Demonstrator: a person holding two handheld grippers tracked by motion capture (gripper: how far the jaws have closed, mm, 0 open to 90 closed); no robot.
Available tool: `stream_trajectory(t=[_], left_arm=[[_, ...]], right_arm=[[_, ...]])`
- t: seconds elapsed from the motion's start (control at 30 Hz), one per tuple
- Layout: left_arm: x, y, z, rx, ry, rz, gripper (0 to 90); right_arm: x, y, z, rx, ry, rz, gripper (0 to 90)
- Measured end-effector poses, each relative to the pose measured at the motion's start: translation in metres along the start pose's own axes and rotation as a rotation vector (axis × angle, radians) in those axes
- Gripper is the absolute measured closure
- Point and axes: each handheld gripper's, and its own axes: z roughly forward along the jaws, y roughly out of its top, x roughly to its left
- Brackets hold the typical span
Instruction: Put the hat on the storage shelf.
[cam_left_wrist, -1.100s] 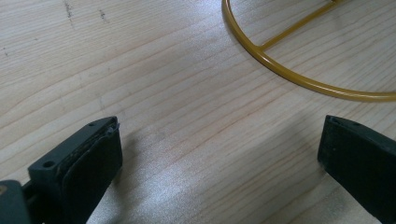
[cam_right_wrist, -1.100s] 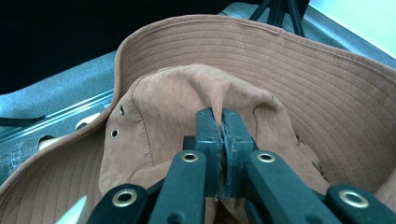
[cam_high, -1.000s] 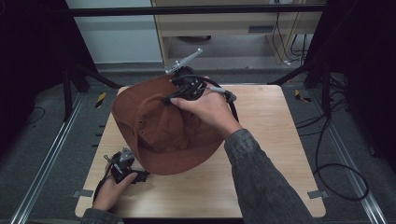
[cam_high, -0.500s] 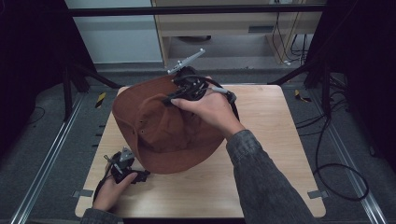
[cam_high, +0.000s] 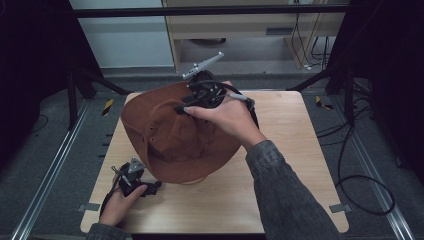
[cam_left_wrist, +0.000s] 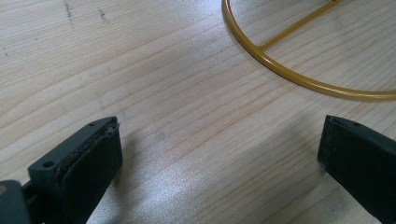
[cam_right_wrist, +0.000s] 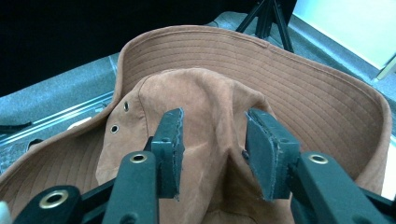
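The brown bucket hat (cam_high: 180, 137), draped over a yellow wire stand (cam_left_wrist: 299, 74) mid-table, is straddled by the right gripper (cam_right_wrist: 212, 144), whose just-opening jaws could let it slide off, while the left gripper (cam_left_wrist: 219, 154) is held wide.

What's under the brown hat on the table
The brown hat covers most of what holds it. A yellow wire ring lies on the wooden table, seemingly a stand's base. The rest is hidden.

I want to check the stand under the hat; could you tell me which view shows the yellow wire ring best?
The left gripper view: the yellow wire ring lies sharp on the wooden table. In the high view a pale sliver peeks from under the brown hat.
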Motion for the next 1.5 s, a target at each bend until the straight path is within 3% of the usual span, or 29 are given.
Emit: stream_trajectory(t=[0.47, 0.63, 0.7, 0.87, 0.9, 0.97, 1.13, 1.5], left_arm=[[0.000, 0.000, 0.000, 0.000, -0.001, 0.002, 0.0], [0.000, 0.000, 0.000, 0.000, -0.001, 0.001, 0.0], [0.000, 0.000, 0.000, 0.000, -0.001, 0.002, 0.0], [0.000, 0.000, 0.000, 0.000, -0.001, 0.002, 0.0], [0.000, 0.000, 0.000, 0.000, -0.001, 0.002, 0.0], [0.000, 0.000, 0.000, -0.004, 0.000, 0.001, 0.0], [0.000, 0.000, 0.000, -0.004, 0.000, 0.001, 0.0], [0.000, 0.000, 0.000, -0.004, 0.000, -0.002, 0.0]], right_arm=[[0.000, -0.006, -0.018, -0.045, -0.049, 0.006, 25.8], [-0.003, -0.016, -0.036, -0.073, -0.098, 0.016, 15.5], [-0.006, -0.026, -0.051, -0.105, -0.132, 0.029, 12.6], [-0.013, -0.041, -0.070, -0.119, -0.171, 0.050, 10.4], [-0.018, -0.051, -0.081, -0.130, -0.190, 0.064, 10.3], [-0.019, -0.055, -0.084, -0.133, -0.198, 0.067, 10.1], [-0.032, -0.084, -0.108, -0.160, -0.253, 0.110, 11.9], [-0.041, -0.111, -0.128, -0.152, -0.303, 0.123, 7.6]])
